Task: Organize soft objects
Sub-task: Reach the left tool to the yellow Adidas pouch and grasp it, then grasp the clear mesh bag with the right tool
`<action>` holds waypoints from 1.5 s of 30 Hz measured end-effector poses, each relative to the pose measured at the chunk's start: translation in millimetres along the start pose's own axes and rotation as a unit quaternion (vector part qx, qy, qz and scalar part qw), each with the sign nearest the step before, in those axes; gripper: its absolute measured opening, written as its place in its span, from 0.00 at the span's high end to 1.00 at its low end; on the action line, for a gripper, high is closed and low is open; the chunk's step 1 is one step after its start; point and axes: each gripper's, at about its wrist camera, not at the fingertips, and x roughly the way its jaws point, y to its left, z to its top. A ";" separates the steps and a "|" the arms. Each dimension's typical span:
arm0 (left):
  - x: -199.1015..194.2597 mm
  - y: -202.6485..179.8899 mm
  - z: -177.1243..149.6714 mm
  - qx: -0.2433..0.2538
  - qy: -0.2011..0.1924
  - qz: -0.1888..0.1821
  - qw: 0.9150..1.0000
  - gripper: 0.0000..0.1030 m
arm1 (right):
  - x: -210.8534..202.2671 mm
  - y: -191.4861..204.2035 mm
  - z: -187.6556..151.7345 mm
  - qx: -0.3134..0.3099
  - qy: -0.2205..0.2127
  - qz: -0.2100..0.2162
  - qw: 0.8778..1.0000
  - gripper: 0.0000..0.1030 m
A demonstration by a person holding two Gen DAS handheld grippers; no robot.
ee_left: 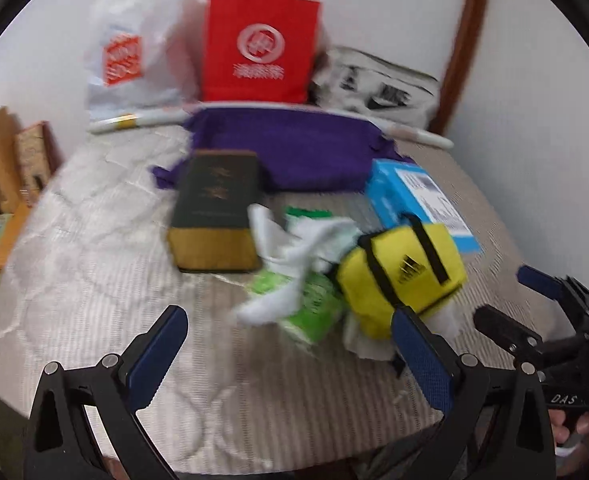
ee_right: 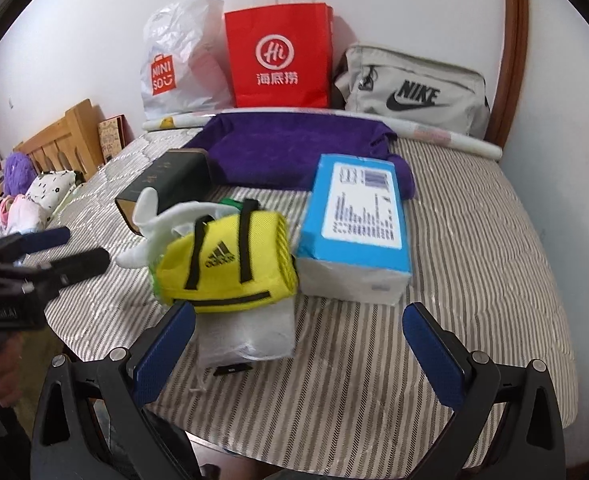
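On the bed [ee_right: 474, 240], centre: yellow pouch [ee_right: 230, 260], black straps, lying atop a clear plastic-wrapped bundle [ee_right: 250, 336]
Left of yellow pouch: white and green soft cloths [ee_left: 294, 276], heaped, touching the pouch
Right of yellow pouch: blue box [ee_right: 354, 216], just beside it
Behind yellow pouch, leftward: dark green box [ee_left: 214, 216], flat on the bed
Behind yellow pouch: purple cloth [ee_right: 290, 148], spread out; a rolled white tube [ee_left: 134, 122] beyond it
Far behind yellow pouch, along the wall: white plastic bag [ee_right: 178, 60], red paper bag [ee_right: 280, 60], grey pouch [ee_right: 414, 88]
Left tongs [ee_left: 290, 340]: spread wide, gripping nothing, near side of the cloth heap; right blue pad overlaps the pouch in view
Right tongs [ee_right: 298, 344]: spread wide, gripping nothing, the wrapped bundle showing between the fingers
Obstruction: cloth heap and both boxes crowd the pouch on three sides
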 end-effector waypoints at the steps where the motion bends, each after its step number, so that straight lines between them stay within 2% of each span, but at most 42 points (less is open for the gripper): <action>1: 5.2 -2.8 -1.2 0.006 0.004 -0.010 1.000 0.04 | 1.6 -3.1 -2.3 0.003 0.003 0.001 1.000 0.01; 3: 14.7 -6.2 -1.8 0.011 0.009 -0.025 1.000 0.09 | 4.6 -8.4 -7.2 0.003 0.007 0.004 1.000 0.01; 5: 22.4 -9.3 -1.4 0.005 0.013 -0.047 0.999 0.25 | 8.4 -13.9 -10.7 0.005 0.013 0.001 1.000 0.01; 7: 30.4 -8.4 -1.0 0.003 0.020 -0.067 0.998 0.35 | 12.2 -19.3 -13.6 0.008 0.018 0.002 1.000 0.01; 11: 44.1 -11.2 0.8 0.002 0.030 -0.078 0.997 0.36 | 18.7 -31.0 -17.5 0.023 0.026 0.005 0.999 0.01; 15: 57.0 -19.4 2.8 0.011 0.036 -0.072 0.997 0.38 | 23.9 -38.8 -18.6 0.040 0.030 0.014 0.999 0.01; 16: 59.6 -21.6 3.4 0.010 0.038 -0.080 0.996 0.45 | 25.5 -39.5 -19.1 0.045 0.031 0.020 0.998 0.01; 17: 61.3 -24.2 4.0 0.011 0.041 -0.089 0.995 0.56 | 27.4 -40.0 -18.4 0.047 0.033 0.024 0.998 0.01; 19: 64.8 -27.3 4.8 0.012 0.048 -0.093 0.994 0.62 | 30.6 -39.1 -18.2 0.047 0.036 0.031 0.998 0.01; 20: 65.5 -28.7 5.4 0.015 0.046 -0.097 0.994 0.70 | 31.9 -37.7 -18.7 0.045 0.037 0.032 0.998 0.01; 21: 64.1 -28.2 5.7 0.016 0.044 -0.101 0.994 0.71 | 32.7 -36.1 -18.9 0.043 0.038 0.033 0.998 0.01; 22: 62.3 -26.5 6.2 0.011 0.040 -0.105 0.994 0.82 | 33.1 -35.1 -18.8 0.042 0.038 0.034 0.998 0.01; 23: 59.0 -22.7 7.3 0.003 0.037 -0.112 0.993 0.88 | 33.3 -33.6 -18.5 0.041 0.037 0.037 0.998 0.01; 26: 52.4 -14.4 9.4 -0.006 0.032 -0.132 0.991 0.89 | 35.3 -29.9 -16.7 0.043 0.036 0.050 0.997 0.01; 31: 46.8 -10.1 10.4 -0.004 0.025 -0.132 0.991 0.90 | 40.6 -18.0 -12.8 0.028 0.036 0.054 0.997 0.01; 35: 27.6 2.4 17.0 -0.016 0.002 -0.136 0.991 0.91 | 43.6 -13.2 -10.8 0.025 0.036 0.056 0.997 0.01; 42: 9.1 28.2 23.1 -0.037 -0.027 -0.117 0.992 0.91 | 53.2 0.8 -4.6 0.009 0.038 0.060 0.997 0.04; 45: 6.4 41.3 22.5 -0.048 -0.030 -0.108 0.993 0.91 | 56.3 7.1 -2.6 -0.002 0.037 0.060 0.997 0.27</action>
